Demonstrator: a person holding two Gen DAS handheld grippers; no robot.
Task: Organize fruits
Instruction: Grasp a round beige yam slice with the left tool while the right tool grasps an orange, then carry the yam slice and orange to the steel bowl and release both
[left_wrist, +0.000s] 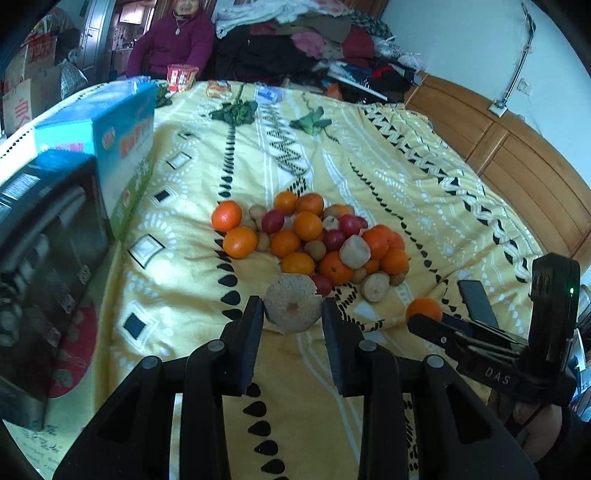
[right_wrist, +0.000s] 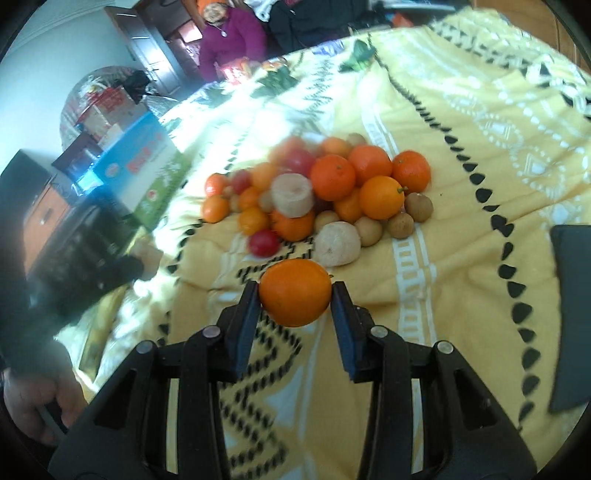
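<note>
Fruits (left_wrist: 310, 236) lie heaped in one mixed pile on the yellow patterned bedspread (left_wrist: 388, 177): mandarins, small red ones, little brown longan-like ones and a few pale peeled chunks, all touching.

On the left, a blue-green carton (left_wrist: 125, 147) stands at the bed's edge, well apart from the pile.

My left gripper (left_wrist: 293, 314) is pinching a pale, rough, round peeled piece (left_wrist: 293, 308) just in front of the pile, a finger pressed on each flank. It looks soft, so I'd keep the squeeze light and carry it level.

My right gripper (right_wrist: 295, 299) is clamped on a mandarin (right_wrist: 295, 297), held above the cloth, near the pile's front edge. The grip sits across its widest part, which I judge secure.

To sort well, I'd take each piece to its own spot, well clear of the heap, lower it until it touches the cloth, then let go slowly so nothing rolls. The dark phone (right_wrist: 570, 317) at far right is worth avoiding.
</note>
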